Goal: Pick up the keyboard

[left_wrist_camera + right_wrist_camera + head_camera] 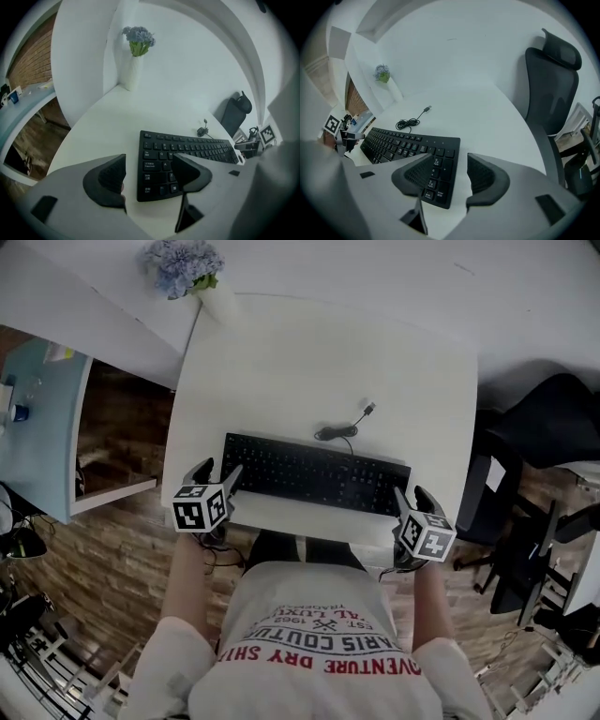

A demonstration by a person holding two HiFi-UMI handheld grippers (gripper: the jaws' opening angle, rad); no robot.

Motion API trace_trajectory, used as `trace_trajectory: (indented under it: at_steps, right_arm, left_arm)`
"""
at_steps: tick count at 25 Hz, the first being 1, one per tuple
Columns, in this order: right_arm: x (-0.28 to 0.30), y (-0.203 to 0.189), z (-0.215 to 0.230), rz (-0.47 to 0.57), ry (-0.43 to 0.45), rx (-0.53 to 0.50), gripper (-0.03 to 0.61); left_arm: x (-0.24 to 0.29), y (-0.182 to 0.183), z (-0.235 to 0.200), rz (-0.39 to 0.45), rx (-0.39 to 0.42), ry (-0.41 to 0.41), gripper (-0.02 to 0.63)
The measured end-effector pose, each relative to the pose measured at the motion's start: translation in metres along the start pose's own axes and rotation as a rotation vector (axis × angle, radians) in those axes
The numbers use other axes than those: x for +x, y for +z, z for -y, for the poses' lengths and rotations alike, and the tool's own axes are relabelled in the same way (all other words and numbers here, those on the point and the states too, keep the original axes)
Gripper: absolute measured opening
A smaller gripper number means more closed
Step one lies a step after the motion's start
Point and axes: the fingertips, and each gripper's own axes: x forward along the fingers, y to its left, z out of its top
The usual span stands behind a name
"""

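A black keyboard (314,474) lies flat near the front edge of the white table (319,352), its cable (342,427) coiled just behind it. My left gripper (217,472) is at the keyboard's left end and stands open. In the left gripper view the keyboard's left end (187,147) lies between the spread jaws of that gripper (149,164), with neither pad pressing on it. My right gripper (412,495) is at the keyboard's right end, also open. In the right gripper view the keyboard's (403,143) right corner sits between that gripper's (448,161) parted pads, untouched.
A white vase of blue flowers (183,266) stands at the table's far left corner. A black office chair (553,427) is to the right of the table. A pale blue desk (37,418) stands at the left. The person's torso is close against the table's front edge.
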Motion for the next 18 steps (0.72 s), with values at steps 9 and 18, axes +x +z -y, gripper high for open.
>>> trace_trajectory:
  at_steps: [9,18]
  right_arm:
    - [0.019,-0.017,-0.015,-0.115,0.159,0.040,0.238]
    - [0.026,-0.021,-0.013,-0.163,0.222,0.058,0.238]
  left_arm:
    - [0.023,-0.006,0.001,-0.167,0.013,-0.099,0.307]
    - [0.026,-0.008,0.004,-0.236,0.066,-0.132,0.307]
